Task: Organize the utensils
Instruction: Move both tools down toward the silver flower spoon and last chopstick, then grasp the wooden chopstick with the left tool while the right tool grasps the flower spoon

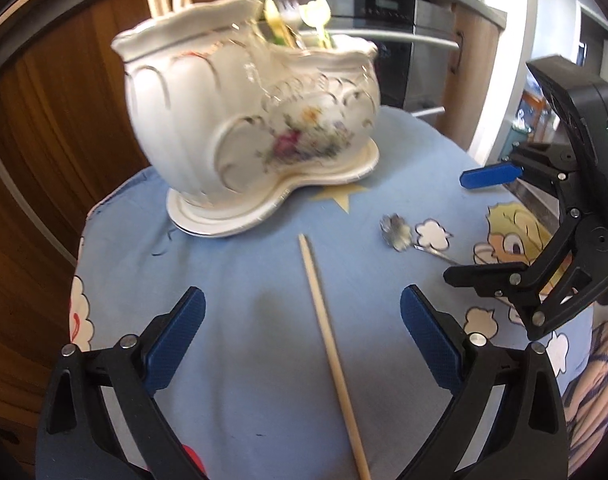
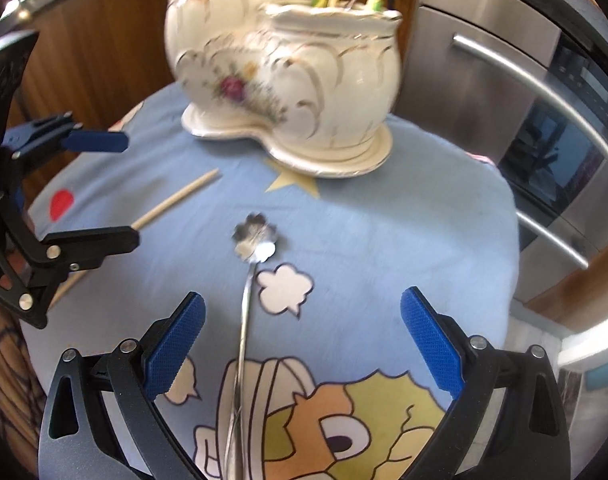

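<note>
A white floral double-pot ceramic holder (image 1: 247,120) stands on the blue cartoon cloth (image 1: 231,280), with wooden sticks in one pot and forks and yellow-handled utensils in the other. A wooden chopstick (image 1: 328,340) lies on the cloth between the fingers of my open, empty left gripper (image 1: 301,340). A silver flower-bowl spoon (image 2: 245,312) lies between the fingers of my open, empty right gripper (image 2: 301,340). The spoon also shows in the left wrist view (image 1: 398,234), and the chopstick in the right wrist view (image 2: 175,198). Each gripper shows in the other's view: the right gripper (image 1: 460,226) and the left gripper (image 2: 131,188).
The cloth covers a small round table (image 2: 484,220). Wooden cabinets (image 1: 63,120) stand behind on the left. A steel oven with bar handles (image 2: 544,120) stands close on the right. The holder (image 2: 287,80) sits near the table's far edge.
</note>
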Tool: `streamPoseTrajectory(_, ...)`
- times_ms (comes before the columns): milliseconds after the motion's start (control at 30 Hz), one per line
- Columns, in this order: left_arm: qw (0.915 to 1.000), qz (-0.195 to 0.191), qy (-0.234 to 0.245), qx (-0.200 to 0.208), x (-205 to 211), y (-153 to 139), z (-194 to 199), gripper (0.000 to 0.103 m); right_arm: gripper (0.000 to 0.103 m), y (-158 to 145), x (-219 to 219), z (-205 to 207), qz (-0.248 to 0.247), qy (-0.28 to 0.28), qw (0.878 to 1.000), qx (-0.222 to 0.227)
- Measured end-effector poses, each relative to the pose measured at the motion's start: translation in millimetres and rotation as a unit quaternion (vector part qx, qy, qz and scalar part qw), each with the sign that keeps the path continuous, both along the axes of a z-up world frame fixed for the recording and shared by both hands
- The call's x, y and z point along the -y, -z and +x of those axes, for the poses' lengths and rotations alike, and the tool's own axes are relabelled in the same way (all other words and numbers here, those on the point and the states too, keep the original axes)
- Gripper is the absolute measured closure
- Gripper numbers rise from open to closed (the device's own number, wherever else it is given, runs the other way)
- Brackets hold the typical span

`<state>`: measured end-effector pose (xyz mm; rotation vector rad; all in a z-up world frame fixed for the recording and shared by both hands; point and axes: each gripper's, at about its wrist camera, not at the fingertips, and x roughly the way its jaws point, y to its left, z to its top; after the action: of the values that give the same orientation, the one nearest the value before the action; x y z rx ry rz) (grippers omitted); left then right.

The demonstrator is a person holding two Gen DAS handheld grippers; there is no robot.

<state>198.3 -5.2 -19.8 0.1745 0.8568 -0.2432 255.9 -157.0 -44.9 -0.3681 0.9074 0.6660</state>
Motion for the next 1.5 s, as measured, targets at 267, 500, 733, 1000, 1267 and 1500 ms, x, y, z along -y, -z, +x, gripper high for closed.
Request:
streamPoseTrajectory(267,0.9994,0.016,0.019,-0.023,10,13,-3,0.041,0.006,5,-4,-6,-0.005,-0.024,0.999,-0.023)
streamPoseTrajectory(500,0.9986,0.023,0.031,-0.036,18,20,-3,0.071,0.015,5,-3,-8,0.005,-0.026,0.999,-0.030)
streamPoseTrajectory(733,0.9985,0.017,0.026,-0.046,7,17,-4,0.083,0.045,1,-4,-10,0.013,-0.022,0.999,-0.022)
streamPoseTrajectory(1000,0.9977,0.013,0.030,-0.059,2,16,3,0.083,0.085,-1,-16,-18,0.010,-0.048,0.998,-0.025)
streamPoseTrajectory(1267,0.9960,0.008,0.043,-0.078,-11,14,10,0.083,0.099,-2,-22,-18,0.001,-0.054,0.998,-0.025)
streamPoseTrajectory(1500,0.9933,0.017,0.059,-0.098,-23,16,9,0.083,0.099,-2,-13,-9,-0.001,-0.045,0.998,-0.047)
